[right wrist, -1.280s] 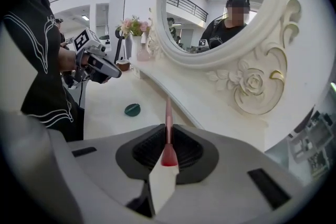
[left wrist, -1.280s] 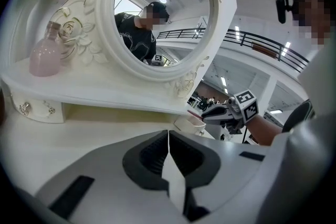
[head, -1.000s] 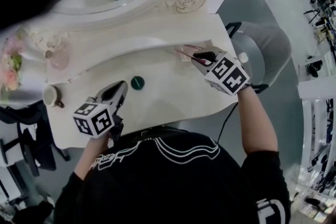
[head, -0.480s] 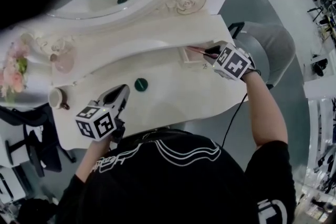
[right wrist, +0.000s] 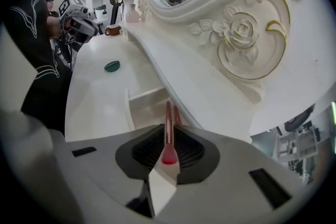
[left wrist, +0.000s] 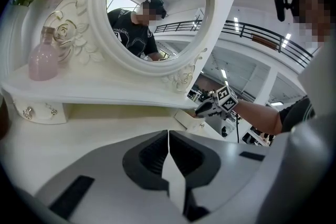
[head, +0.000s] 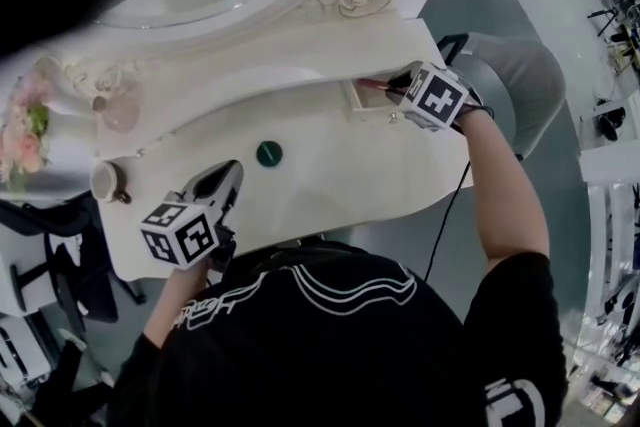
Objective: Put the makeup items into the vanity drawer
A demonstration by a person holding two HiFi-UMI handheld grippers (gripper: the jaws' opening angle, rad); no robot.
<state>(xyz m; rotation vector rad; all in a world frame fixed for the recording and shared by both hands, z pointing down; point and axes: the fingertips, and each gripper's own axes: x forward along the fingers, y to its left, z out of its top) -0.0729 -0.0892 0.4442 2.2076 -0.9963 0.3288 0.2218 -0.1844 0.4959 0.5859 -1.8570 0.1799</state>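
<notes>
Right gripper (head: pixel 402 87): jaws clamped on a thin pink makeup brush (right wrist: pixel 168 122), its shaft running out past the pads and pointing steeply down into the open vanity drawer (right wrist: pixel 129 110). Whether the brush end touches the drawer floor: cannot tell. The drawer sits pulled out beneath the shelf at the right end of the vanity top (head: pixel 330 177), just under the carved mirror frame. Left gripper (left wrist: pixel 168 139): jaws together, nothing between them, held above the front left part of the top and aimed toward the mirror (left wrist: pixel 157 8). A small round green item (head: pixel 268 153) lies flat on the top between the two grippers, apart from both. Pink bottle (left wrist: pixel 42 60) upright on the shelf at left; cup (head: pixel 105 181) and flowers (head: pixel 20 130) at the far left
</notes>
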